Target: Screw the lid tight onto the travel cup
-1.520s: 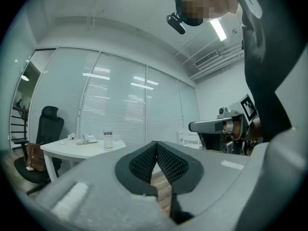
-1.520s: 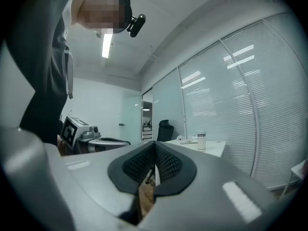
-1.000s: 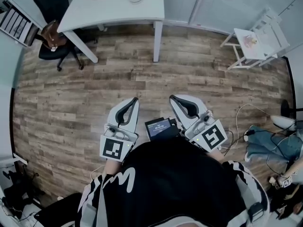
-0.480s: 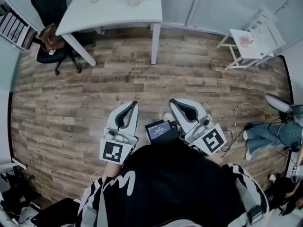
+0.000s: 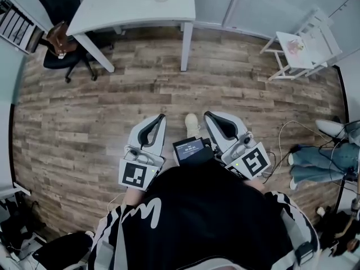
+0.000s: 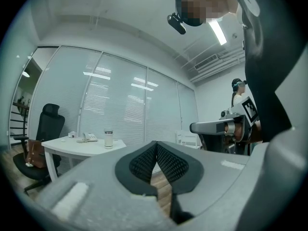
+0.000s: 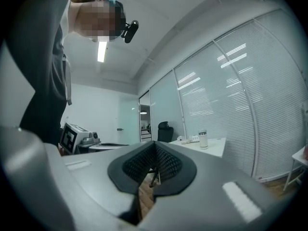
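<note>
Left claw (image 5: 159,120) and right claw (image 5: 209,117) held level, both closed, empty.

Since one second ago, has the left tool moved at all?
No. In the head view the left tool sits at the same spot against the white table as before. It is shut and empty.
</note>
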`<state>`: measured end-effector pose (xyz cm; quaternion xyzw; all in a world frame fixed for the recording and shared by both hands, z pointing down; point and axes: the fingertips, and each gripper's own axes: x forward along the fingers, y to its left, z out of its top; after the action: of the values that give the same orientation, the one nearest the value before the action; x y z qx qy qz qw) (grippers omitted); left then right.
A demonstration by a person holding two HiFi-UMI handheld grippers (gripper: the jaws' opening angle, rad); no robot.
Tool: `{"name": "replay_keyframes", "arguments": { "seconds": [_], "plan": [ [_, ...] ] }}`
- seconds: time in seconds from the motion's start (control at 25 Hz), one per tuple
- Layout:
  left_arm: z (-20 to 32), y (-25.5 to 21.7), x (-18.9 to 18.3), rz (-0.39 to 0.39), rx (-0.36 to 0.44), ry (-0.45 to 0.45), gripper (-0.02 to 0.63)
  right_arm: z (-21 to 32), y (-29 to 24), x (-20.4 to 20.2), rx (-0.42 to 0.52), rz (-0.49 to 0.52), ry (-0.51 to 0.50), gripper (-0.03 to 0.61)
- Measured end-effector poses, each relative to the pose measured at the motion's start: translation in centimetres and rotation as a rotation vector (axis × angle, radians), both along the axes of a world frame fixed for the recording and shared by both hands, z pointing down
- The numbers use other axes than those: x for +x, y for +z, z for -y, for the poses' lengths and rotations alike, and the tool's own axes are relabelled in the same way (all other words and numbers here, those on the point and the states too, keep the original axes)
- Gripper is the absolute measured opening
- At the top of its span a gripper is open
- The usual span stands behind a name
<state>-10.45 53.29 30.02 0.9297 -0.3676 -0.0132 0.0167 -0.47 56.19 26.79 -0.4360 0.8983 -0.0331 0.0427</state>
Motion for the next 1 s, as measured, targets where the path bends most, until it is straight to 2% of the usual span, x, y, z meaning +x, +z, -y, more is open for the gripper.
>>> {"name": "replay_keyframes", "arguments": {
  "seconds": [0.32, 0.72, 1.0],
  "plan": [
    [2.0, -0.2, -0.1, 0.015, 0.012, -0.024, 0.002, 2.4, -0.6, 0.6, 0.05, 0.021, -0.025, 0.001],
    [6.6, -0.9, -0.2, 0.0, 0.012, -0.08, 0.002, 6.9, -0.4, 0.6, 0.033, 0.005, -0.054, 0.002],
    [10.1, -0.6, 0.5, 0.007, 0.009, -0.086, 0.002, 10.6, -0.2, 1.3, 0.029, 0.002, -0.056, 0.002]
  ]
}}
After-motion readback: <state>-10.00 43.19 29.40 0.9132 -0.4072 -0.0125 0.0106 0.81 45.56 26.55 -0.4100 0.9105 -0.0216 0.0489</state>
